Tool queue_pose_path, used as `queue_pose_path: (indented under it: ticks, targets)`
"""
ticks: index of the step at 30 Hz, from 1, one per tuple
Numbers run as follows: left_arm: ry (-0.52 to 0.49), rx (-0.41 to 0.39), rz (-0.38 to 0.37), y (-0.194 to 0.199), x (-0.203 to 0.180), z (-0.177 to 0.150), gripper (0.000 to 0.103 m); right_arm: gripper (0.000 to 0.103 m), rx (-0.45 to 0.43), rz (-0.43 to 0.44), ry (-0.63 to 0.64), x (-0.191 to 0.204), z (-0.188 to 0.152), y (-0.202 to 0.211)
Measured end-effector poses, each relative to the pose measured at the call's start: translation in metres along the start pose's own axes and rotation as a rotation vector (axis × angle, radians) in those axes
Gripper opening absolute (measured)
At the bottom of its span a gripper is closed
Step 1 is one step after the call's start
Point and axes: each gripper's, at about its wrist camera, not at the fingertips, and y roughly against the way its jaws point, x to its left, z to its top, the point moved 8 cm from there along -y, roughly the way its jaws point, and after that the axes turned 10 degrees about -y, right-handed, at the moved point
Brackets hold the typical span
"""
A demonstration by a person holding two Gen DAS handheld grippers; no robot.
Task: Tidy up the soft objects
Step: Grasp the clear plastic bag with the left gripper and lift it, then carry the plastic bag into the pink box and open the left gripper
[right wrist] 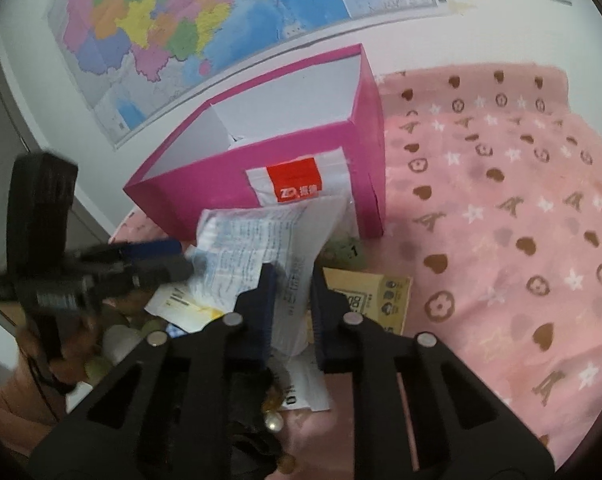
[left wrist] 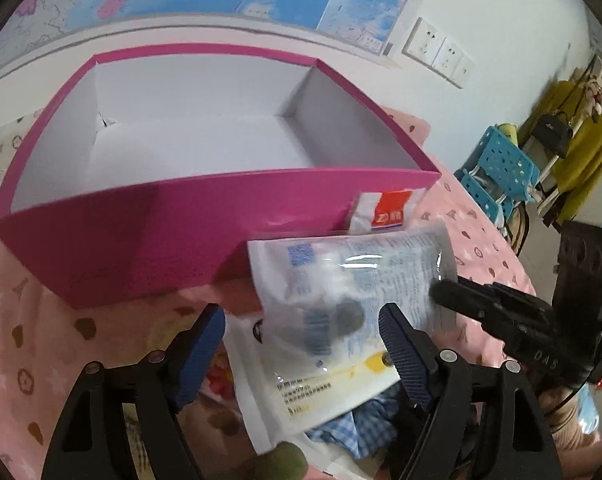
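Left wrist view, progress: I judge the task barely started; the pink box (left wrist: 221, 208) shows only white walls and floor, nothing inside as far as I can see.
Left wrist view, left tongs (left wrist: 301, 344): wide open, gripping nothing; their blue pads (left wrist: 405, 356) stand on either side of the pile.
Left wrist view, task's thing: the clear printed packet (left wrist: 353, 288) is lifted in front of the box's near wall, pinched at its right edge by the right tongs (left wrist: 441, 292).
Left wrist view, what is left: a white pouch (left wrist: 253, 400) and blue checked cloth (left wrist: 365, 428) lie under it on the pink blanket (left wrist: 29, 352).

Right wrist view, right tongs (right wrist: 295, 312): nearly closed on the packet (right wrist: 253, 248), which runs between the pads.
Right wrist view, left tongs (right wrist: 173, 258): just left of the packet; their opening is blurred here.
Right wrist view, box (right wrist: 221, 204): open-topped, with a red-labelled packet (right wrist: 297, 180) propped against its outer front, not in it.
Right wrist view, remainder: a tan card packet (right wrist: 373, 292) and, probably, small round plush pieces (right wrist: 121, 340) wait outside the box.
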Motion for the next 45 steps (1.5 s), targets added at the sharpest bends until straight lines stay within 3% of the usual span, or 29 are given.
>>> queue_pose_path:
  ticks: [4,7,10,15,23,31,36,45]
  targets:
    - [-0.013,0.079,-0.032,-0.019,-0.004,0.003,0.081,0.018,0.003,-0.008,-0.007,-0.007,-0.003,-0.004]
    - [-0.039,0.088,-0.115,-0.022,-0.016,0.008,0.081,0.018,0.009,-0.006,-0.013,-0.009,-0.003,-0.006]
    - [-0.034,0.104,-0.126,-0.025,-0.018,0.008,0.081,0.019,0.018,-0.007,-0.013,-0.008,-0.003,-0.007]
    - [0.01,0.012,-0.181,-0.003,-0.02,0.014,0.081,0.018,0.013,0.011,-0.014,0.002,0.002,0.002]
    - [0.008,-0.086,-0.098,0.038,-0.018,0.033,0.081,0.018,-0.013,0.043,0.07,0.04,0.025,0.021]
    - [-0.034,-0.174,0.003,0.066,0.001,0.083,0.081,0.019,-0.054,0.083,0.121,0.069,0.078,0.024]
    - [-0.009,-0.167,0.037,0.055,0.025,0.103,0.081,0.019,-0.063,0.079,0.114,0.07,0.108,0.008]
    - [0.072,-0.049,0.048,-0.001,0.059,0.115,0.081,0.021,0.02,0.003,0.09,0.046,0.128,-0.041]
